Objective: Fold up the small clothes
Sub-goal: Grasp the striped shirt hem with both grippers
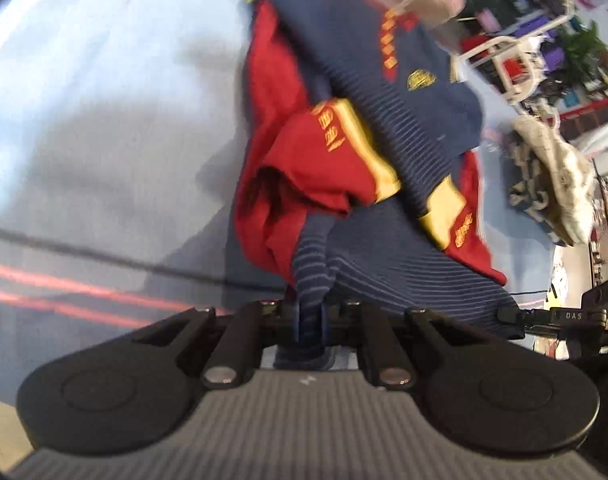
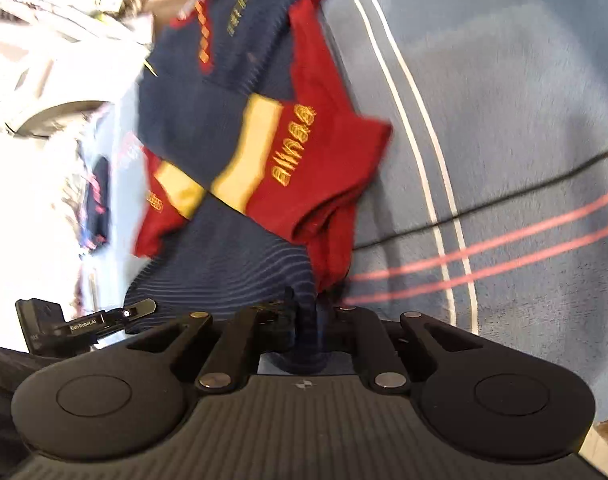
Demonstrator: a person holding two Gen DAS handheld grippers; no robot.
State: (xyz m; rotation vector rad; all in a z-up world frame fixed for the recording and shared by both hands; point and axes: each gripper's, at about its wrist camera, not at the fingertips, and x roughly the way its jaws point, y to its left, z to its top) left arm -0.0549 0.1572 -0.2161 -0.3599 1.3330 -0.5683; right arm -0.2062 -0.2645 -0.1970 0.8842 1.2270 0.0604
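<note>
Both the left gripper and right gripper are clamped on the near hem of the navy-and-red shirt, apparently to carry that edge across the blue blanket for a fold.

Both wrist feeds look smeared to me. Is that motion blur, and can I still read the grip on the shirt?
Left wrist view: the shirt and blue blanket are streaked by motion blur, while the left gripper is sharp, jaws shut on striped hem. Right wrist view: similar smear, lettering readable; the right gripper is sharp, pinching the hem. Fisheye bends the blanket stripes.
</note>
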